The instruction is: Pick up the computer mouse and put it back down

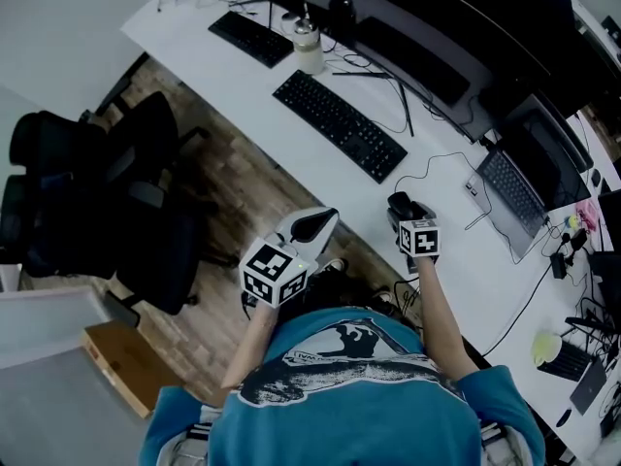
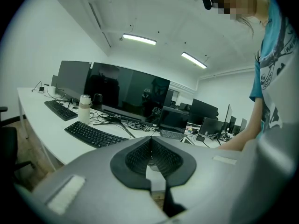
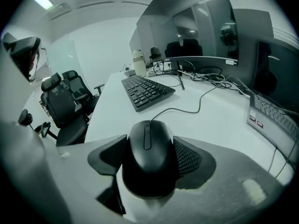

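A black wired computer mouse [image 3: 149, 164] sits between the pads of my right gripper [image 3: 150, 141], which press on both its sides. Its cable [image 3: 187, 110] trails off over the white desk [image 3: 219, 120] toward the monitors. From the head view, the right gripper [image 1: 406, 212] is low over the desk's near edge with the mouse [image 1: 401, 203] at its tip. I cannot tell whether the mouse touches the desk. My left gripper [image 1: 315, 223] is off the desk's front edge above the floor, shut and holding nothing; its pads meet in the left gripper view [image 2: 150, 146].
A black keyboard [image 1: 340, 124] lies just beyond the mouse, a second keyboard [image 1: 250, 37] farther left. A white bottle [image 1: 308, 47] stands by the wide monitor [image 1: 408, 37]. A laptop [image 1: 514, 187] is to the right. Black office chairs [image 1: 97, 192] stand on the left.
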The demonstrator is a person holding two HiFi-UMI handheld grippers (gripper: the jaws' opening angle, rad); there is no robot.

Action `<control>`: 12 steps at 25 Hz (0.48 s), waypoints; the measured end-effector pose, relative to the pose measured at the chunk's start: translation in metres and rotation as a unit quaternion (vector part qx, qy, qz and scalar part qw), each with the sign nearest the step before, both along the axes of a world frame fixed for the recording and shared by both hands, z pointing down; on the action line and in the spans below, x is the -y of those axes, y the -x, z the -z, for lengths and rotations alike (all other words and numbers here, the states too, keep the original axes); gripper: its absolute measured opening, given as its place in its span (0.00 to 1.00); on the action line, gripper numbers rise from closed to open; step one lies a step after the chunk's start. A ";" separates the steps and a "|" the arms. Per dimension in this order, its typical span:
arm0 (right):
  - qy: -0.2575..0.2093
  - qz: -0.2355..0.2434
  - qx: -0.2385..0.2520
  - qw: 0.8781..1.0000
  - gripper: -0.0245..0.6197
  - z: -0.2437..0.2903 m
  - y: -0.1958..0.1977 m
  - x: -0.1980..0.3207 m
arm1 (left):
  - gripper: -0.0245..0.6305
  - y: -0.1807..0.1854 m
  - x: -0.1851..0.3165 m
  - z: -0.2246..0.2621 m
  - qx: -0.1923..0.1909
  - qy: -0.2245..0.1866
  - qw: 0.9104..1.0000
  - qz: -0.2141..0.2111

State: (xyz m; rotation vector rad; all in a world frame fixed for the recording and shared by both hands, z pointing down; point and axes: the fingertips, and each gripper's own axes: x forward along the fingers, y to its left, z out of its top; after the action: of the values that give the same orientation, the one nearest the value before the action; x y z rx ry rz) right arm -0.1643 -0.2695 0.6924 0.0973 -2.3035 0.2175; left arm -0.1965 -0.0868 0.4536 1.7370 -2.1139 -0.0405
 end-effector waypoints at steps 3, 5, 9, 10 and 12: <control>-0.025 0.004 -0.005 1.000 0.52 -0.001 0.001 -0.001 | 0.06 0.006 -0.006 -0.001 0.000 0.001 1.000 0.001; -0.031 -0.002 -0.003 1.000 0.52 -0.001 0.001 -0.001 | 0.06 0.008 -0.008 -0.001 -0.001 0.000 1.000 -0.003; -0.003 -0.037 0.010 0.999 0.65 0.004 0.000 -0.007 | 0.06 0.008 -0.009 -0.002 -0.004 -0.005 1.000 -0.029; 0.001 -0.047 0.015 0.999 0.65 0.007 -0.002 -0.010 | 0.06 0.008 -0.009 -0.002 -0.005 -0.005 0.999 -0.037; 0.001 -0.069 0.029 0.997 0.65 0.017 -0.009 -0.014 | 0.06 0.008 -0.010 -0.005 -0.008 -0.004 0.999 -0.054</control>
State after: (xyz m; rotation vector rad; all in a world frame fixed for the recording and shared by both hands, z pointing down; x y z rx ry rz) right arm -0.1553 -0.2557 0.6757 0.2517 -2.3562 0.2969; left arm -0.2044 -0.0765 0.4591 1.8461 -2.0079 -0.0311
